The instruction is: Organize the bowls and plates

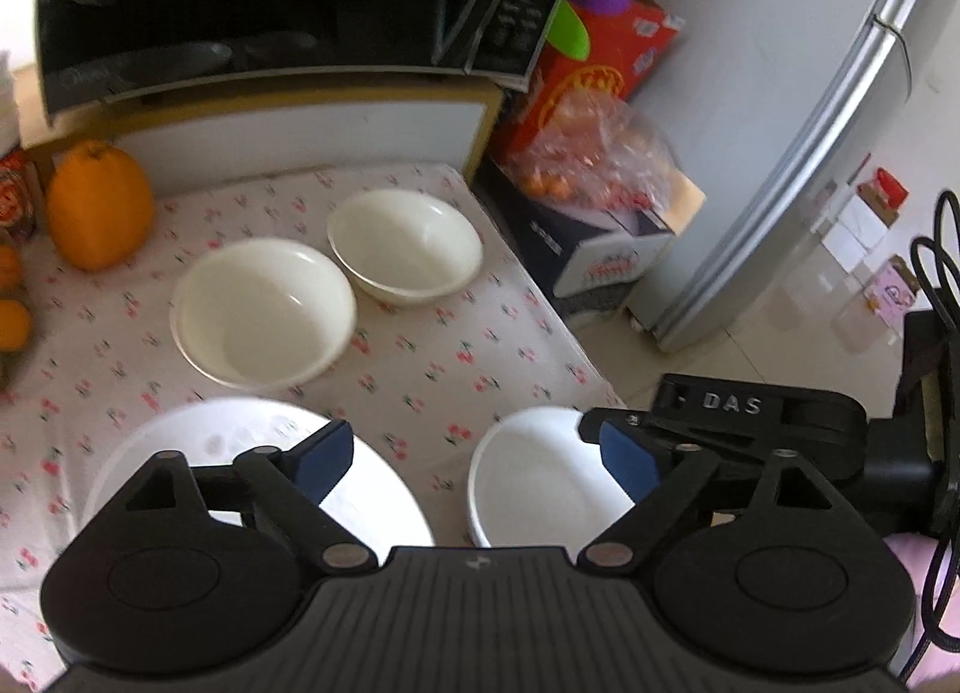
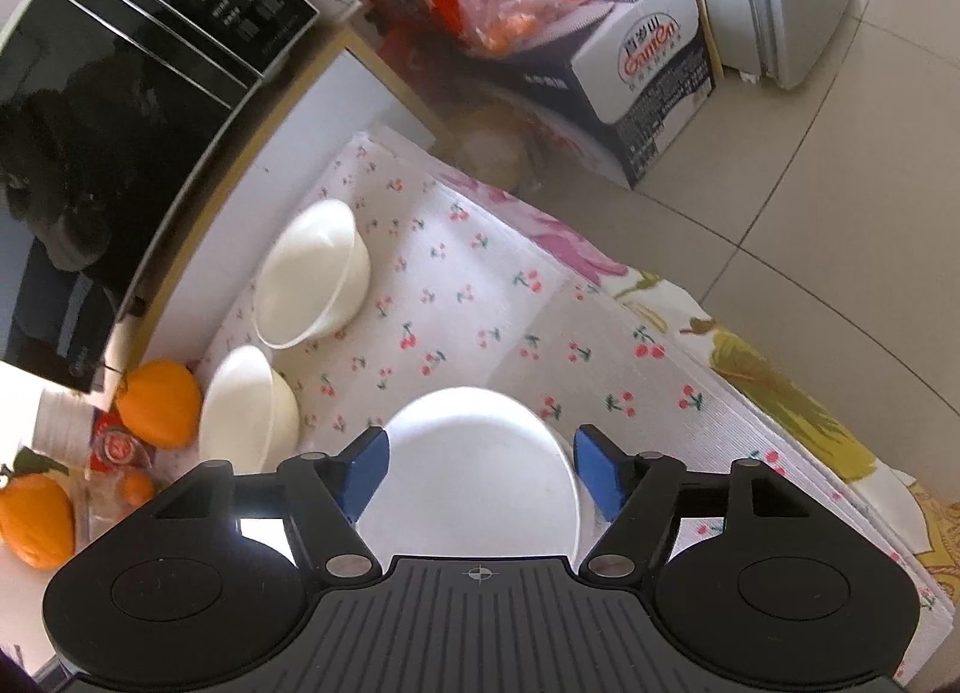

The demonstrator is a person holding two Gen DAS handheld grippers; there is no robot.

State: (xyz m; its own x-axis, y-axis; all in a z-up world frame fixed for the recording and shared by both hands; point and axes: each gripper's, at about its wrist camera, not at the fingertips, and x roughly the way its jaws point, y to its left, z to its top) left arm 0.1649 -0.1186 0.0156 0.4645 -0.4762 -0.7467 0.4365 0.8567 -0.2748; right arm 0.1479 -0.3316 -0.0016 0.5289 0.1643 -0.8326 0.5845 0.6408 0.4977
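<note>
Two cream bowls stand on the cherry-print cloth, the nearer bowl (image 1: 264,312) and the farther bowl (image 1: 405,246); they also show in the right wrist view, the nearer (image 2: 249,408) and the farther (image 2: 312,273). A white plate (image 1: 384,489) lies under my left gripper (image 1: 480,459), which is open and empty above the cloth. A second white plate (image 1: 528,471) lies at the table's right edge, seen also in the right wrist view (image 2: 474,471). My right gripper (image 2: 480,471) is open with one jaw on either side of this plate; in the left wrist view its body (image 1: 756,417) hangs over the plate's right rim.
A black microwave (image 1: 270,3) stands on a cabinet behind the bowls. Oranges (image 1: 99,204) lie at the far left. Boxes and a bag of fruit (image 1: 594,153) sit beyond the table's right edge, next to a fridge (image 1: 840,123). The table edge (image 2: 750,393) drops to tiled floor.
</note>
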